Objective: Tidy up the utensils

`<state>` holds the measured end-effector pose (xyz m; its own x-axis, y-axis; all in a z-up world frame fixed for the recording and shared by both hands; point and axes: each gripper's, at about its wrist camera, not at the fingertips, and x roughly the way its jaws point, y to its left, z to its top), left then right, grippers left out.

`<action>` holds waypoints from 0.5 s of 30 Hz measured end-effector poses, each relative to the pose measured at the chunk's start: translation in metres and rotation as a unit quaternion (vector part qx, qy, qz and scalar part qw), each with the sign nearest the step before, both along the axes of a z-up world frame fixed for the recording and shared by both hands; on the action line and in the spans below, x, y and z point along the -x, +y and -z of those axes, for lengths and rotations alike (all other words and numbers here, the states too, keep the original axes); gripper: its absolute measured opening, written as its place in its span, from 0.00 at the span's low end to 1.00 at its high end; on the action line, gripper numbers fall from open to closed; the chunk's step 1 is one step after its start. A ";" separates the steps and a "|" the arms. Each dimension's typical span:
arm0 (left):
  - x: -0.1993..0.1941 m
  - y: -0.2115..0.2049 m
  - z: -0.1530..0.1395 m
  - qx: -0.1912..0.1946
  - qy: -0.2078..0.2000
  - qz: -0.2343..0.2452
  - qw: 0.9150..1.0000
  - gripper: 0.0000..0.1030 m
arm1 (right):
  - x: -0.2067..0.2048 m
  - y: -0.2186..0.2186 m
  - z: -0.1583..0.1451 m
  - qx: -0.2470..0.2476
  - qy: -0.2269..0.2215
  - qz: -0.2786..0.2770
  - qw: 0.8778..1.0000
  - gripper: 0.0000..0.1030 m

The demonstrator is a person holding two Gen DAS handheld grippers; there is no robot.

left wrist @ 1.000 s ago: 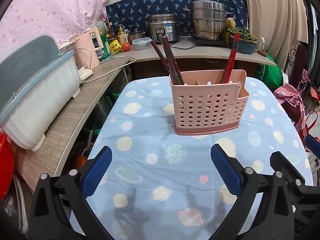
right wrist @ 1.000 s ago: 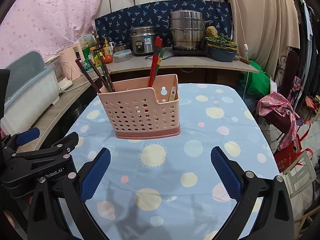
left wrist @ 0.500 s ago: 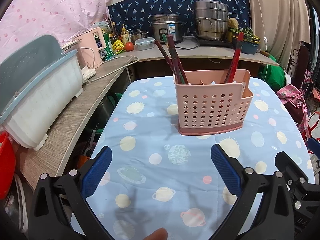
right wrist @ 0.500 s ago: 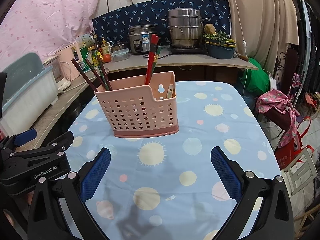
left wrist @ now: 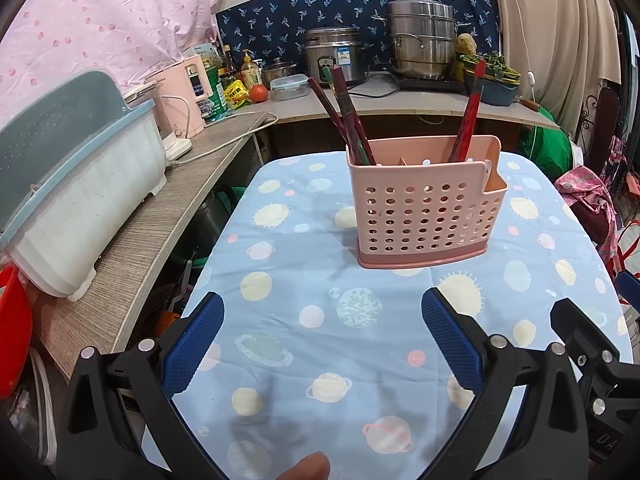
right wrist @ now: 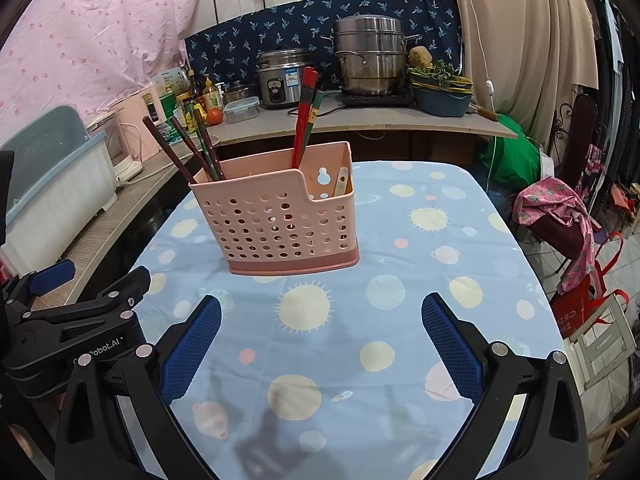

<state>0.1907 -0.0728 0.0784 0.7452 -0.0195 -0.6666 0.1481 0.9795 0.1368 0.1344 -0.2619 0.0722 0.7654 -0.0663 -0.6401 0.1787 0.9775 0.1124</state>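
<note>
A pink perforated utensil holder (left wrist: 426,204) (right wrist: 276,220) stands upright on the blue planet-print table. Dark red and green chopsticks (left wrist: 344,116) (right wrist: 192,148) lean out of its left compartment. A red pair (left wrist: 468,112) (right wrist: 304,116) stands at its back right, and a pale flat utensil (right wrist: 341,182) rests in the low right pocket. My left gripper (left wrist: 322,340) hangs open, well short of the holder, with nothing between its fingers. My right gripper (right wrist: 320,340) is open and empty too, beside the left one.
A grey wooden counter runs along the left with a white and blue dish box (left wrist: 76,184) and a pink kettle (left wrist: 188,100). Pots, a rice cooker (right wrist: 280,80) and bottles line the back shelf. A chair with pink cloth (right wrist: 560,224) stands at the right. A fingertip (left wrist: 308,468) shows at the bottom edge.
Both grippers have drawn slightly back and shifted, so the holder sits a little farther right in the left view. A fingertip has come into the left view's bottom edge. Both stay open.
</note>
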 end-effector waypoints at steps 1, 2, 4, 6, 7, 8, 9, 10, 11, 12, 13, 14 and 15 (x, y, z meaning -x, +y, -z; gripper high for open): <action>0.000 0.000 0.000 0.000 0.000 0.000 1.000 0.92 | 0.000 0.000 0.000 0.001 0.000 0.000 1.000 0.94; 0.000 0.000 0.000 0.000 0.000 0.000 1.000 0.92 | 0.000 0.000 0.000 0.001 0.000 0.000 1.000 0.94; 0.000 0.000 0.001 0.000 0.000 0.001 1.000 0.92 | 0.000 0.000 0.000 0.001 0.000 -0.001 1.000 0.94; 0.000 0.000 0.001 0.000 0.000 0.000 1.000 0.92 | 0.000 0.000 0.000 0.001 0.000 0.000 1.000 0.94; 0.000 -0.001 0.000 0.000 0.000 0.000 1.000 0.92 | 0.000 0.000 0.000 0.001 0.000 0.000 1.000 0.94; 0.000 0.000 0.001 0.000 0.001 0.000 1.000 0.92 | 0.000 0.000 0.000 0.001 0.000 0.000 1.000 0.94; 0.000 -0.001 0.001 0.000 0.000 0.000 1.000 0.92 | 0.000 0.000 0.000 0.001 0.000 0.000 1.000 0.94; 0.000 -0.001 0.001 0.000 0.001 0.000 1.000 0.92 | 0.000 0.000 0.000 0.001 0.000 0.000 1.000 0.94; 0.000 -0.001 0.001 0.000 0.001 0.000 1.000 0.92 | 0.000 0.000 0.000 0.001 0.000 0.000 1.000 0.94; 0.000 -0.001 0.001 0.000 0.001 0.000 1.000 0.92 | 0.000 0.000 0.000 0.001 0.000 -0.001 1.000 0.94; 0.000 -0.001 0.001 0.000 0.000 0.000 1.000 0.92 | 0.000 0.000 0.000 0.001 0.000 0.000 1.000 0.94; 0.000 -0.001 0.001 0.000 0.000 0.000 1.000 0.92 | 0.000 0.000 0.000 0.001 0.000 0.000 1.000 0.94; 0.000 0.000 0.001 0.000 0.001 0.000 1.000 0.92 | 0.000 0.000 0.000 0.001 0.000 -0.001 1.000 0.94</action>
